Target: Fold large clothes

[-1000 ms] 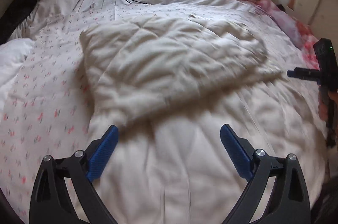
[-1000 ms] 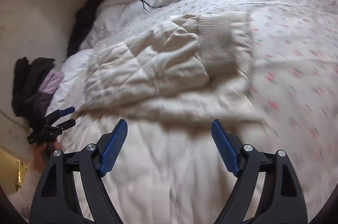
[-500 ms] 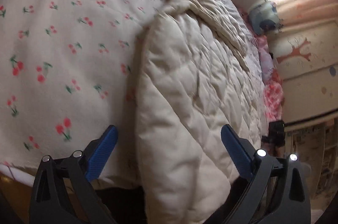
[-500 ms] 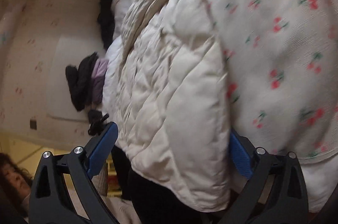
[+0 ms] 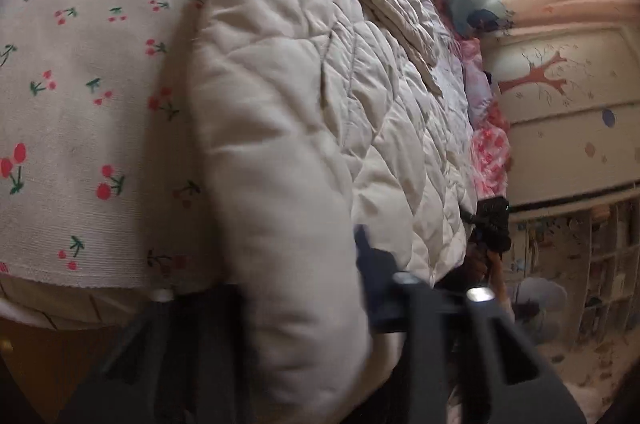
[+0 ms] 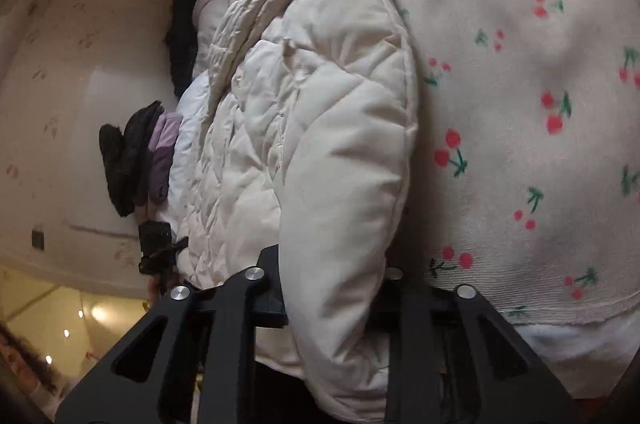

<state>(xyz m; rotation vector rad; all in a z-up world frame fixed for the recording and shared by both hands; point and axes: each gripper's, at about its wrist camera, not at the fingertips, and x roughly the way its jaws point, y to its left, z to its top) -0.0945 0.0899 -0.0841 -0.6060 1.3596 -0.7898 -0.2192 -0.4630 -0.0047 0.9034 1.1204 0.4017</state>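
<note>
Item: cream quilted jacket (image 5: 304, 112), lying on cherry-print sheet (image 5: 80, 104) at bed edge, hem hanging over.
L gripper (image 5: 296, 288): closed on jacket hem.
R gripper (image 6: 332, 288): closed on jacket hem at other corner.
Dark clothes (image 6: 128, 160) piled by wall.

The quilted coat (image 5: 304, 128) in front of me is cream all over, stitched in a diamond pattern, and my claws' frames are black. Under it the bed sheet (image 5: 80, 104) is white, dotted with red cherries on green stems. The wall (image 5: 560, 128) is cream with a reddish-brown painted tree (image 5: 536, 80).
</note>
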